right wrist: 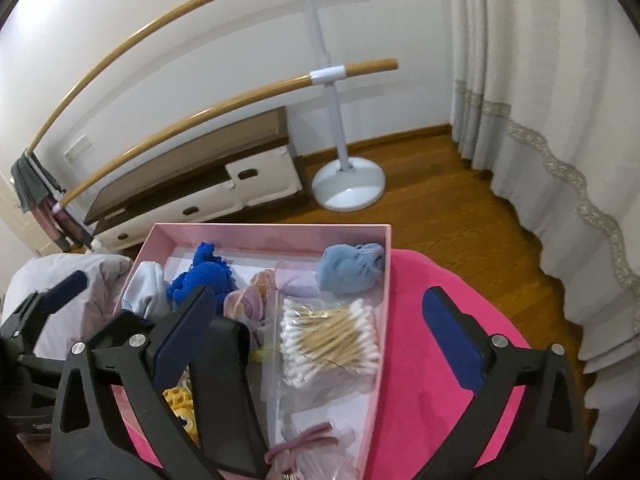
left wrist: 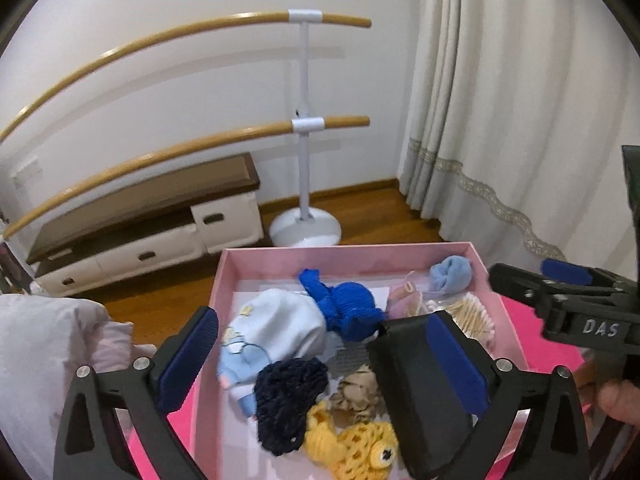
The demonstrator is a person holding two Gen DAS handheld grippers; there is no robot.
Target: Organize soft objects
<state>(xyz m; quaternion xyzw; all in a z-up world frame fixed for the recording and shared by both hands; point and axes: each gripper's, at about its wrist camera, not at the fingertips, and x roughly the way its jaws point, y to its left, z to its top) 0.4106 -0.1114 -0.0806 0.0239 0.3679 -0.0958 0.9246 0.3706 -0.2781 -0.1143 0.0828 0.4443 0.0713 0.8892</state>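
Inside pink box [left wrist: 486,276] on magenta cloth [right wrist: 420,360]: pale blue garment [left wrist: 276,324], royal-blue knit [left wrist: 344,304], navy knit [left wrist: 288,396], yellow crochet toy [left wrist: 356,448], cotton swabs [right wrist: 332,340], gathered for tidiness. Left gripper [left wrist: 324,364] and right gripper [right wrist: 320,344]: jaws spread wide, nothing held, poised above contents

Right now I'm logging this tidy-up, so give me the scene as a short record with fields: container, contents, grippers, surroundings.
container: pink box, open, on a bright pink cloth
soft contents: royal blue knit piece, pale blue garment, navy knit piece, yellow crochet toy, light blue bundle
other contents: bag of cotton swabs, pink hair ties
left gripper: open, holding nothing
right gripper: open, holding nothing
surroundings: barre stand, low cabinet, curtain
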